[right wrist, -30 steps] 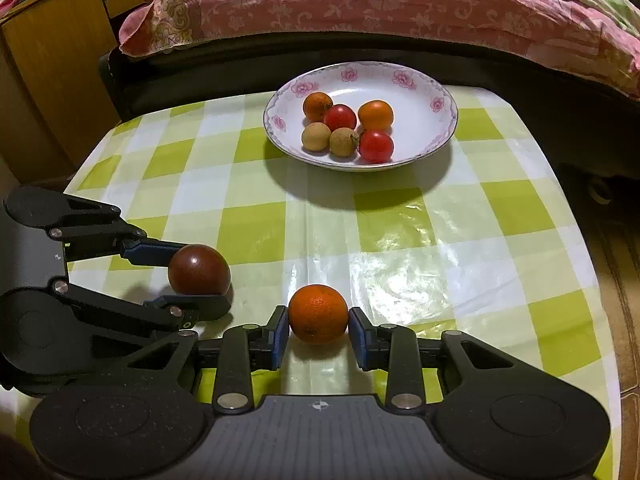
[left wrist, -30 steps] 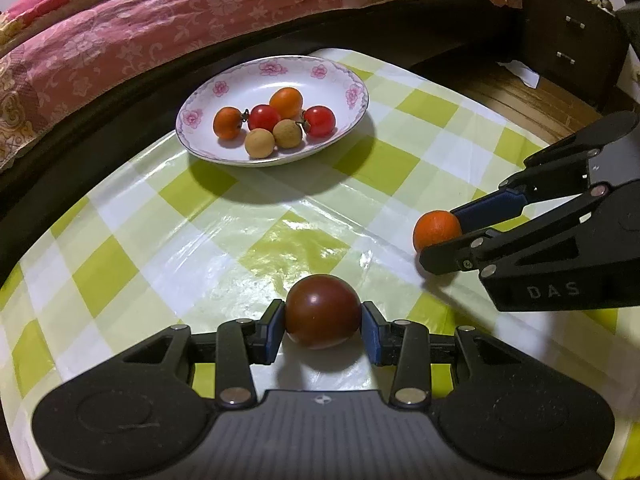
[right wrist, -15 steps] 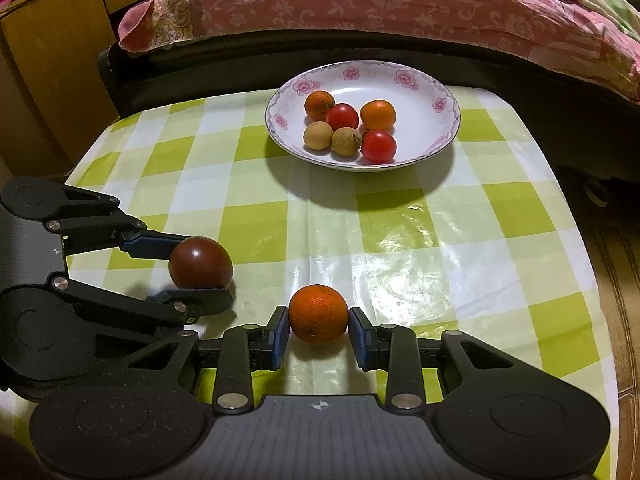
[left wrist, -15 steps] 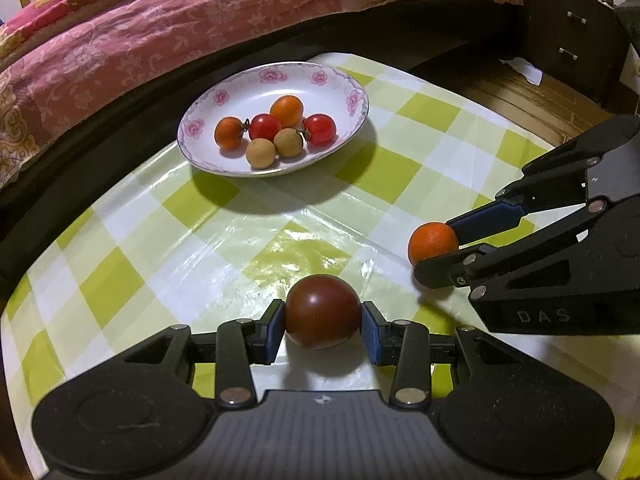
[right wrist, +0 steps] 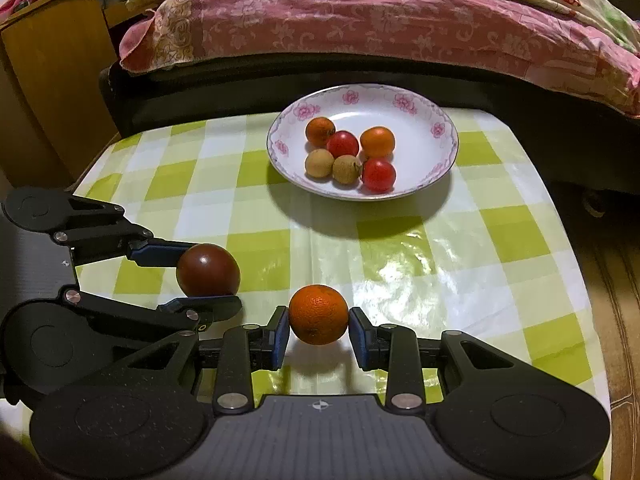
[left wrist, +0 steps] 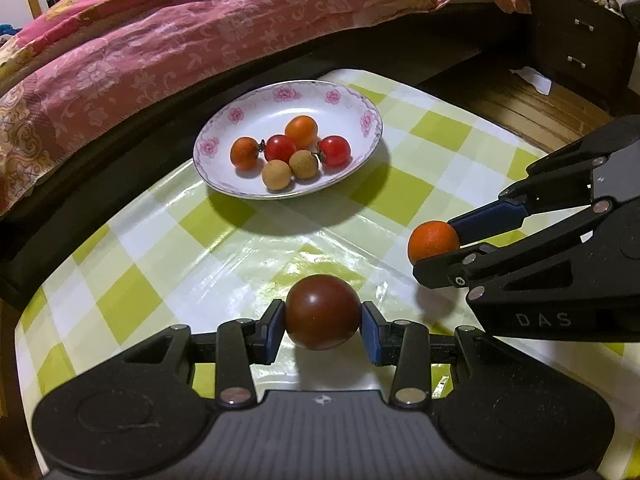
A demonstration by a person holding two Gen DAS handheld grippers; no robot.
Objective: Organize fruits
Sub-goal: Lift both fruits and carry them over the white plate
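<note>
White floral plate point(left wrist: 372, 120) already holds six small fruits; two remain outside it. Left gripper point(left wrist: 322, 326) clamps the dark tomato point(left wrist: 322, 312), right gripper point(right wrist: 319, 327) clamps the orange point(right wrist: 319, 314), both above the checked tablecloth point(right wrist: 400, 260), short of the plate

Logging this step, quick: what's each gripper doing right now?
Left gripper: shut on the dark tomato.
Right gripper: shut on the orange.

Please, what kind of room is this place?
Probably a bedroom at home: a bed with a pink floral quilt stands behind a small table with a checked cloth, and a dark drawer cabinet is nearby.
</note>
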